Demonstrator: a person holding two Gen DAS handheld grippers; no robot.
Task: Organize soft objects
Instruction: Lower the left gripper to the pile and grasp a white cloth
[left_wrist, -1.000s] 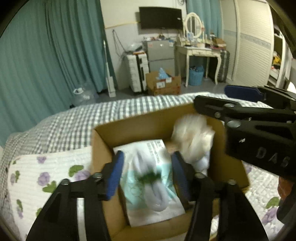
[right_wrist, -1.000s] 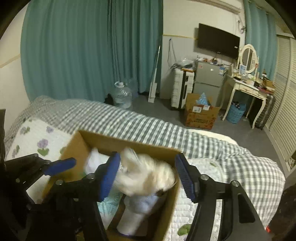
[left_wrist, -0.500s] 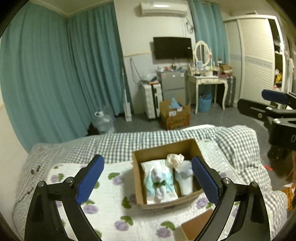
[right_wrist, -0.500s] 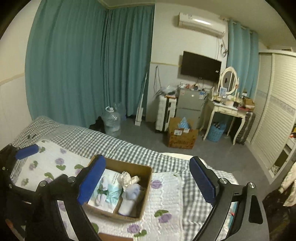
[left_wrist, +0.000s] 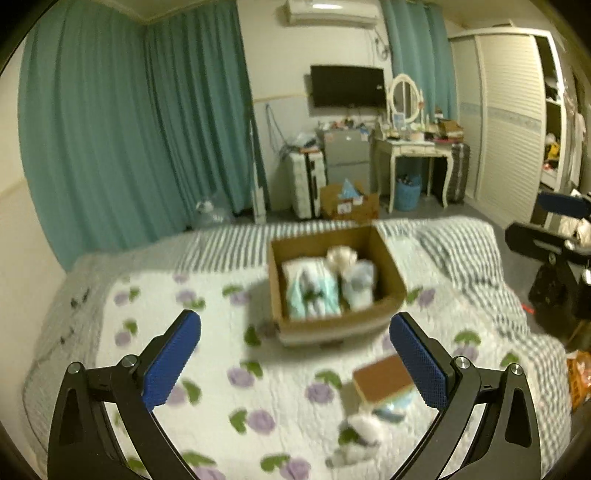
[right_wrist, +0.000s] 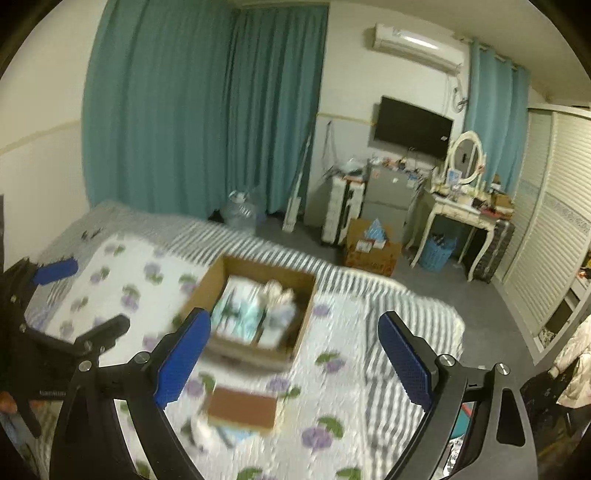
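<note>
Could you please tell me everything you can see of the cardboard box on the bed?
The cardboard box is plain brown, open-topped and rectangular, and sits flat on the floral quilt, apart from both grippers. Inside, lying side by side, are a white-and-teal printed pack, a pale bluish bundle and, behind them, a cream fluffy item. Motion blur hides finer detail. A smaller brown-topped object lies on the quilt just in front of the box, not touching it.

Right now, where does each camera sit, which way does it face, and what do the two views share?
Left wrist: on the left gripper, above the bed, facing the cardboard box; its open blue fingers show, the right gripper at the right edge.
Right wrist: on the right gripper, same heading; fingers open, left gripper at the left edge.
Shared: box, floral quilt, brown pad.
</note>
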